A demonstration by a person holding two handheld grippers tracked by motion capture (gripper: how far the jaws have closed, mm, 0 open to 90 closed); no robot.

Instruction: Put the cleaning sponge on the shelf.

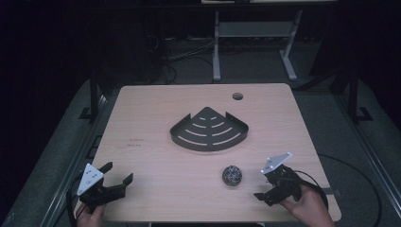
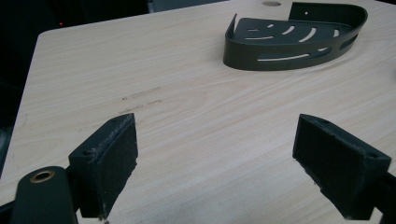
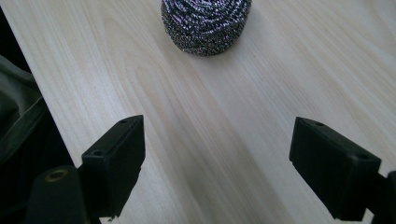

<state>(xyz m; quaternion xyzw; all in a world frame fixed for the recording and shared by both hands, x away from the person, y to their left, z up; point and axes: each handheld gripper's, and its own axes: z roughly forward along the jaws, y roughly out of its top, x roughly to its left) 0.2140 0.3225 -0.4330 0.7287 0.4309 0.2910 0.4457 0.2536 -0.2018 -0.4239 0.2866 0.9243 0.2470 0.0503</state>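
At the near left corner of the table [image 1: 156, 101] we see the left gripper [image 1: 118, 174], held in a hand [image 1: 90, 216] at the near edge, its jaws spread wide with nothing but bare wood between them; in the left gripper view the same jaws stand far apart over the tabletop, faint scuff marks [image 2: 142, 99] just beyond them. Farther in, around the middle of the table, sits a dark corner tray [image 1: 209, 129] — slotted floor, low wall, curved side facing us. Near and to the right of it, well apart, lies a steel scourer [image 1: 232, 175], round and wiry. Right of the scourer, near it but not touching, the right gripper [image 1: 265, 190] hovers in the right hand [image 1: 309, 208] — jaws wide apart and empty, the scourer lying just beyond them in the right gripper view.
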